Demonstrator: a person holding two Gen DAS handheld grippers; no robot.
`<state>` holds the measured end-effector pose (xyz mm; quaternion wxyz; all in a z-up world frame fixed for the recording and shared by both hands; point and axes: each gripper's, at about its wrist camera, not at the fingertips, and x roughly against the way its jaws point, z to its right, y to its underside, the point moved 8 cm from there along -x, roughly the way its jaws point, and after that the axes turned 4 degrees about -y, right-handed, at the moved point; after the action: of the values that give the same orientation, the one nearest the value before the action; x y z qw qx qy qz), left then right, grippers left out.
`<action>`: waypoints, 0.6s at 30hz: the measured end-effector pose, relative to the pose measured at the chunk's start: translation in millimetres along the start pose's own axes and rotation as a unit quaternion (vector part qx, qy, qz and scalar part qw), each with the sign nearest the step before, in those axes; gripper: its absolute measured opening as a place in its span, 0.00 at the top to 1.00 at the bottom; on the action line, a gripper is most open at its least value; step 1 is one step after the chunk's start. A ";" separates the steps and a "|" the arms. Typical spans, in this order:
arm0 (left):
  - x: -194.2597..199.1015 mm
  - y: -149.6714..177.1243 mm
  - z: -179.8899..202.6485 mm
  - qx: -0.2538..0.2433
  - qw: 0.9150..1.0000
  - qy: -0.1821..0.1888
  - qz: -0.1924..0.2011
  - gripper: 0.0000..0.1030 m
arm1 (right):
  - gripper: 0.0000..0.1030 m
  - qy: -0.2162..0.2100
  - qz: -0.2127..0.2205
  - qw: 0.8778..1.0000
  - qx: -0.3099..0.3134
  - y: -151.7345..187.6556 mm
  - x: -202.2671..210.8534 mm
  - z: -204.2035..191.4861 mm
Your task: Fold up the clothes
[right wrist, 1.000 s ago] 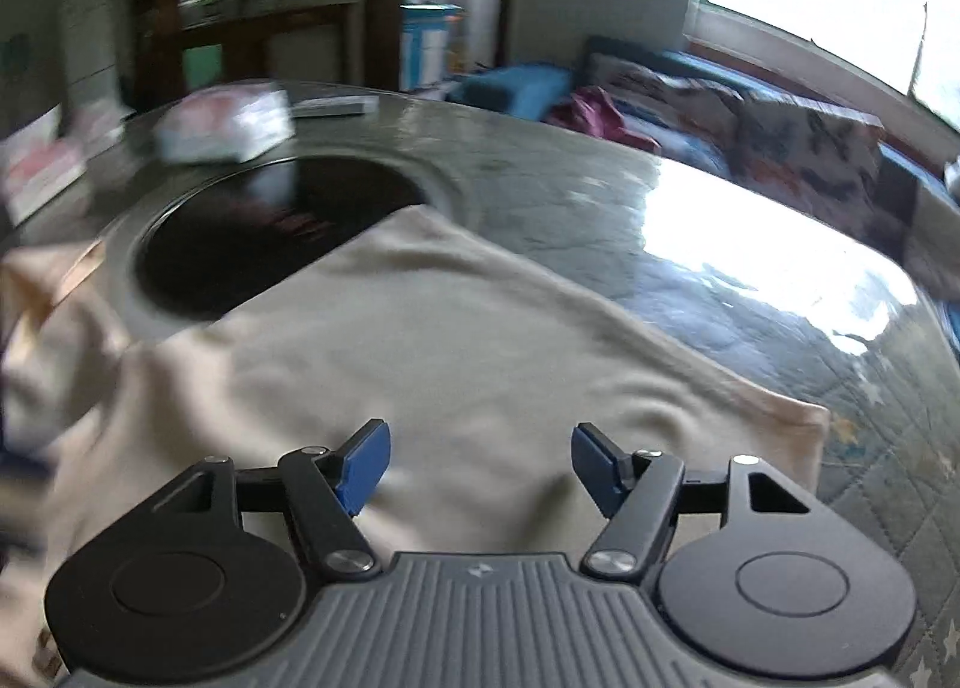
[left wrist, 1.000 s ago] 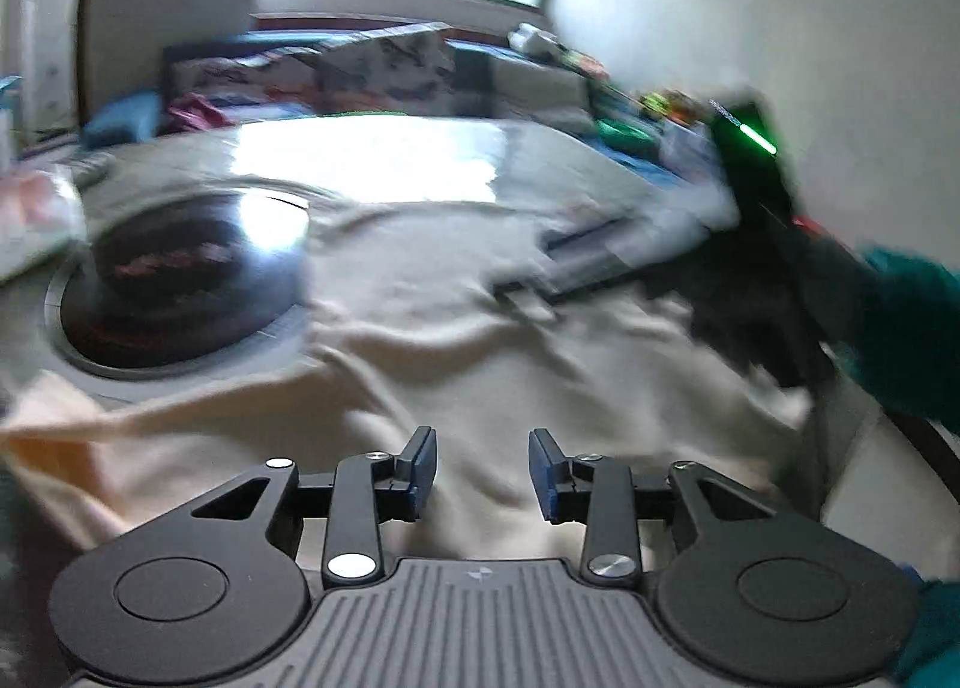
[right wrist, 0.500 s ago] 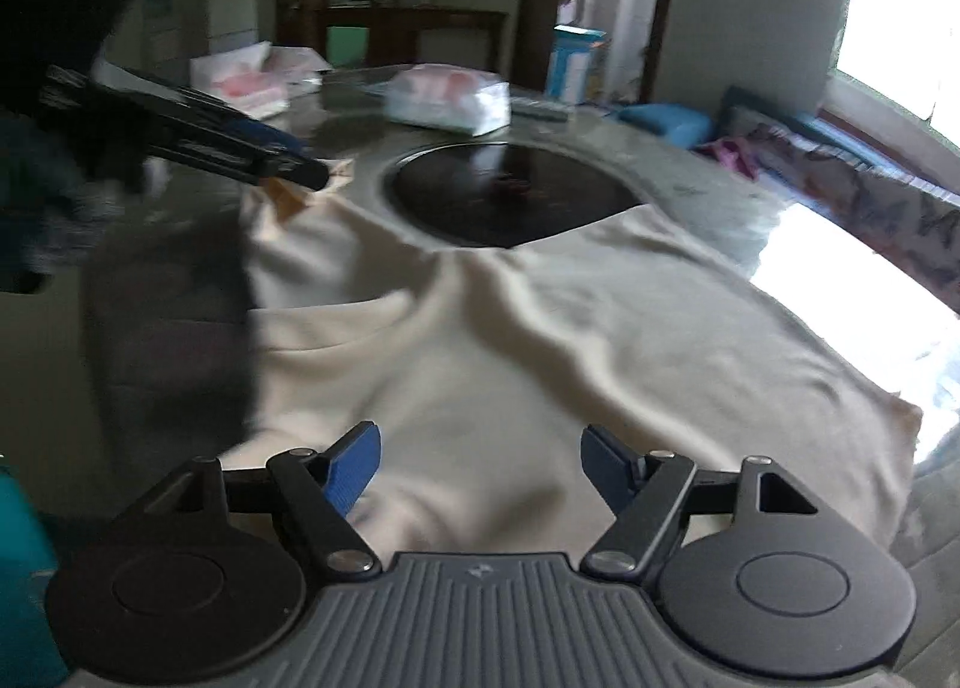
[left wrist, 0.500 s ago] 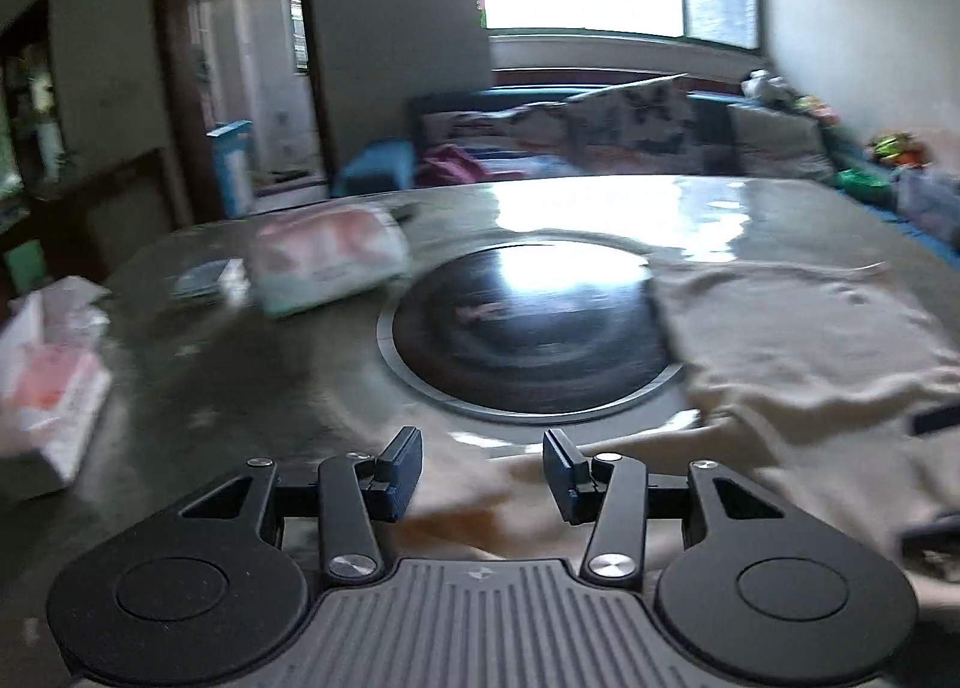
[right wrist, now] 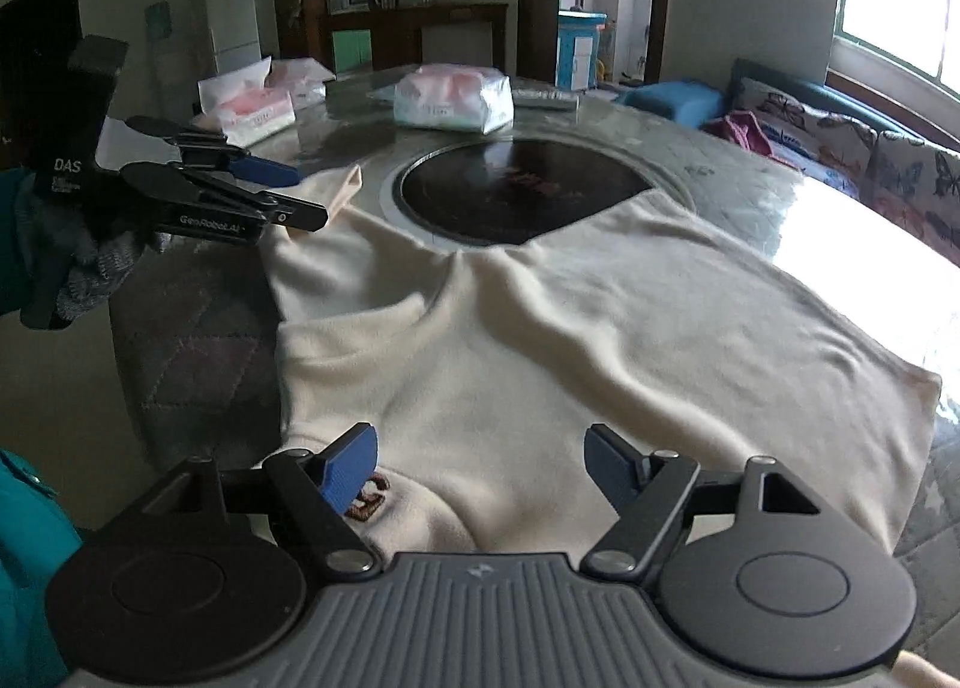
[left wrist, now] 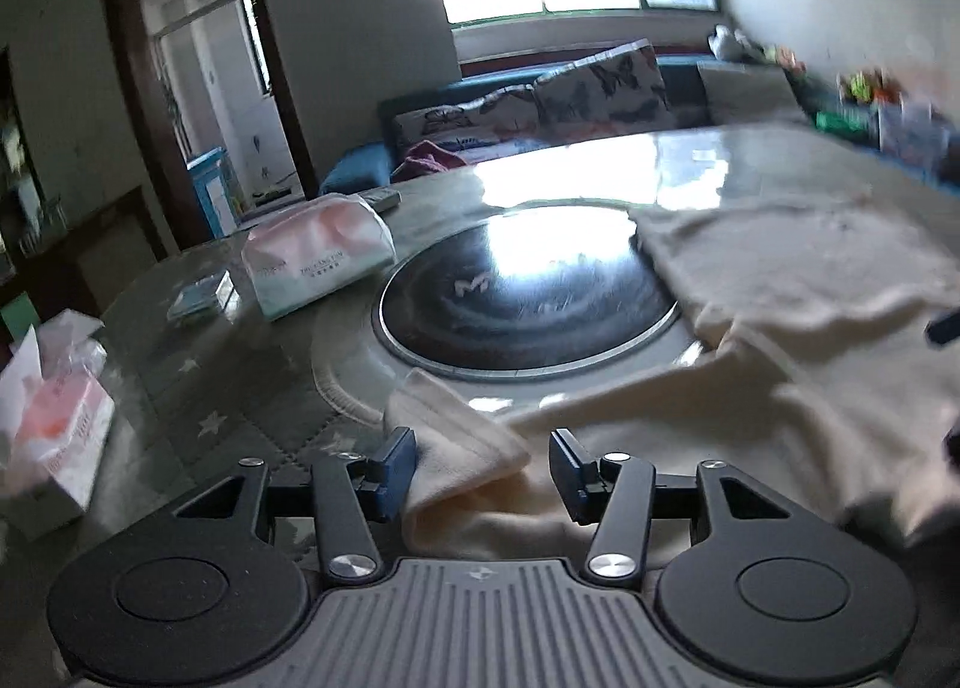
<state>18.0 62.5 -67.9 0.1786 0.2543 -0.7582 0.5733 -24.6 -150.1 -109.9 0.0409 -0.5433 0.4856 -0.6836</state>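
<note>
A cream shirt (right wrist: pixel 540 328) lies spread over the round table, with a brown logo (right wrist: pixel 366 499) near its close edge. My right gripper (right wrist: pixel 480 466) hovers open over that close edge, with cloth below the gap and nothing gripped. My left gripper (left wrist: pixel 480 472) is open at the shirt's left sleeve (left wrist: pixel 462 442), whose folded cuff end lies between the two fingers. From the right wrist view the left gripper (right wrist: pixel 294 193) shows at the far left, held by a gloved hand, with its tips at the sleeve cuff (right wrist: pixel 348 190).
A dark round inset (left wrist: pixel 528 292) sits mid-table, partly covered by the shirt. A tissue pack (left wrist: pixel 318 256) and a tissue box (left wrist: pixel 54 436) lie to the left. A remote (right wrist: pixel 543 99) lies at the far edge, with a sofa (left wrist: pixel 540 99) behind.
My left gripper swung left from over the shirt's body to the sleeve end. The right gripper turned left and drew back to the shirt's close edge. Both stayed open.
</note>
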 end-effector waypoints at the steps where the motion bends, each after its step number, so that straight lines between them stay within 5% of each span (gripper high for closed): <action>1: -2.2 2.4 -2.5 -0.001 1.000 -0.007 -0.002 0.54 | 0.23 -0.001 -0.002 1.000 0.000 1.3 -1.1 -0.5; 6: -10.0 7.2 -33.6 0.045 0.998 -0.041 0.000 0.83 | 0.20 -0.003 -0.008 1.000 -0.010 5.2 -4.6 1.5; 14: -23.0 29.3 -98.9 0.140 0.981 -0.127 -0.028 0.83 | 0.18 -0.001 -0.009 1.000 -0.010 6.5 -6.8 1.6; 18: -18.8 32.1 -110.8 0.163 0.977 -0.135 -0.037 0.82 | 0.18 0.000 -0.007 1.000 -0.013 5.0 -6.1 1.5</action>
<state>11.9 179.2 -72.5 0.0520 0.3833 -0.6617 0.6423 -23.3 -150.1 -117.8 0.0287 -0.5468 0.4910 -0.6776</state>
